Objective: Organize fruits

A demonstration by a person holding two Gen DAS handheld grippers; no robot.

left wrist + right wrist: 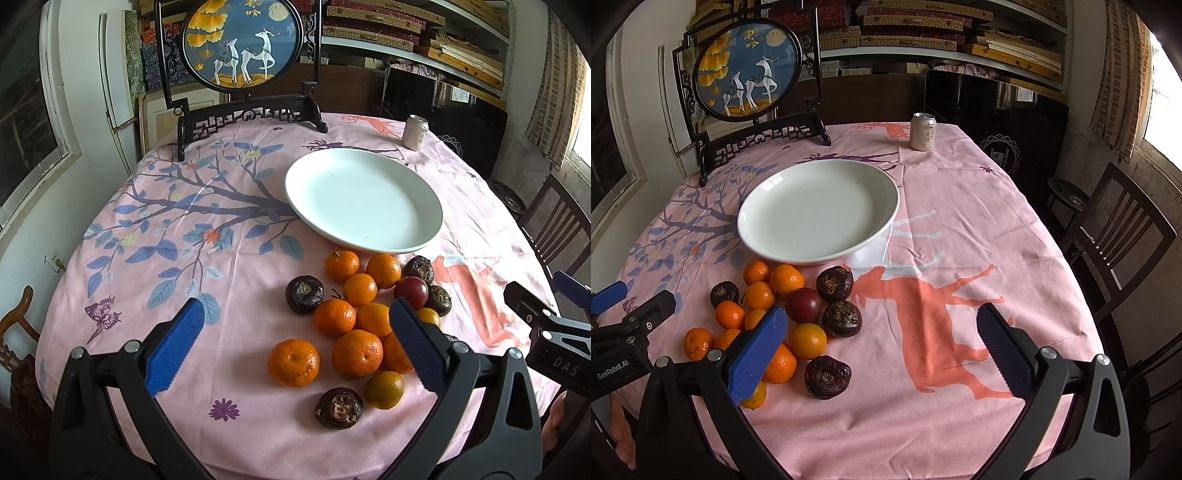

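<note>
Below left hand-held gripper (pixel 295 345): oranges (pixel 357 352); plate (pixel 364 199) beyond.

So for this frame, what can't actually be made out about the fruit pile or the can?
- Full fruit count: in the left wrist view the left gripper finger covers part of the pile; in the right wrist view the right gripper finger hides some oranges.
- Can label: characters too small to read in either view.
- Plate underside: not shown.
</note>
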